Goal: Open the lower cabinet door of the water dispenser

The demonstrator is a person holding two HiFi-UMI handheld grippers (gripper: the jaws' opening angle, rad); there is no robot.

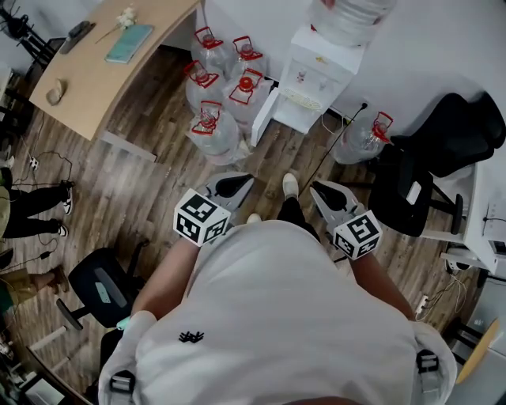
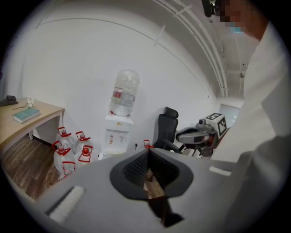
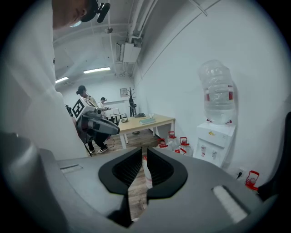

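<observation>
The white water dispenser [image 1: 316,75] stands against the far wall with a big clear bottle [image 1: 348,17] on top; its lower cabinet door [image 1: 294,111] is closed. It also shows in the left gripper view [image 2: 117,136] and in the right gripper view [image 3: 213,143]. Both grippers are held in front of the person, well short of the dispenser. My left gripper [image 1: 247,179] has its tips together and holds nothing. A narrow slit stays between the tips of my right gripper [image 1: 315,188], with nothing in it.
Several water bottles with red handles [image 1: 217,79] crowd the floor left of the dispenser, and one more [image 1: 365,138] stands to its right. A black office chair [image 1: 431,178] is at the right, a wooden desk [image 1: 103,55] at the upper left, another chair [image 1: 103,289] at the lower left.
</observation>
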